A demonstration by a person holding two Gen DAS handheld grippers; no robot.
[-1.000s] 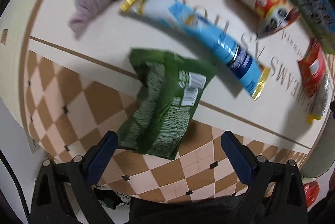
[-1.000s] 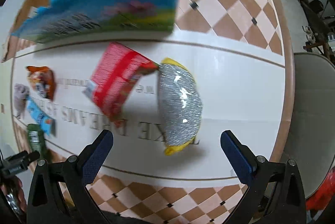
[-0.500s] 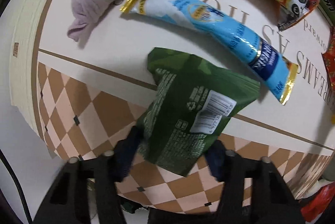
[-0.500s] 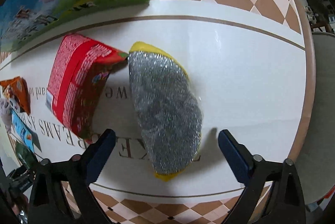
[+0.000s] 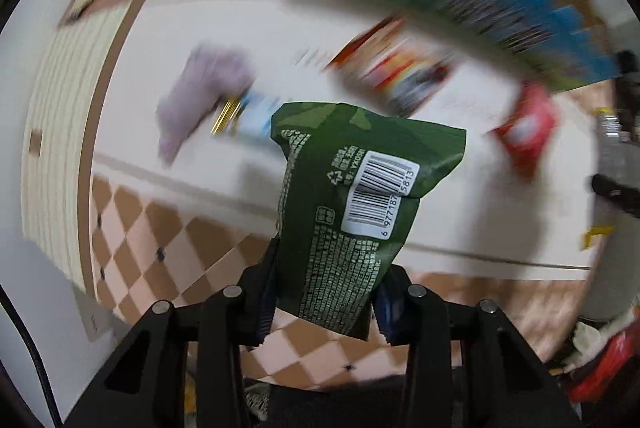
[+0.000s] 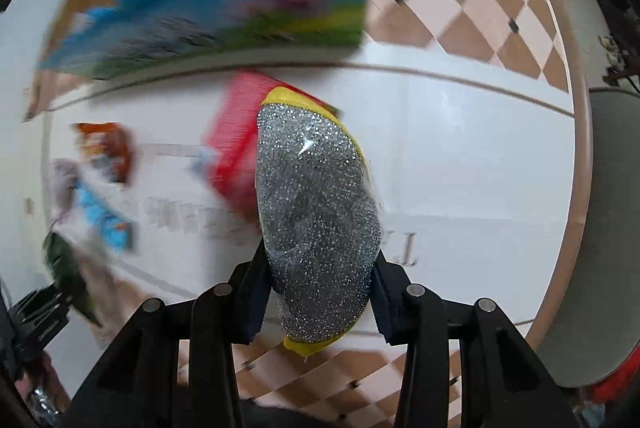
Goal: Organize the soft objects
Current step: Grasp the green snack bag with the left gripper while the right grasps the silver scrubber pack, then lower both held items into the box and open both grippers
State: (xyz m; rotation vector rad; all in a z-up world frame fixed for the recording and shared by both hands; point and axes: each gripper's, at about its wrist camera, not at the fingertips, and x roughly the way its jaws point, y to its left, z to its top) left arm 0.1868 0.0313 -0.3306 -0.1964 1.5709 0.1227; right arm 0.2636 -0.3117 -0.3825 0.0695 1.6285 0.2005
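The left gripper (image 5: 324, 302) is clenched on the lower end of a green snack bag (image 5: 352, 212), which stands up from the jaws with its long axis running forward, barcode side to the camera, lifted clear of the tabletop (image 5: 224, 36). The right gripper (image 6: 320, 302) grasps a silver scouring sponge (image 6: 316, 212) with a yellow rim, also raised and pointing forward along the fingers. The blue-and-green box (image 6: 224, 4) sits at the far side of the tabletop, ahead of and above both held items. From the right wrist view it looms larger, so the right hand seems nearer, and the coming carry likely runs straight forward toward it.
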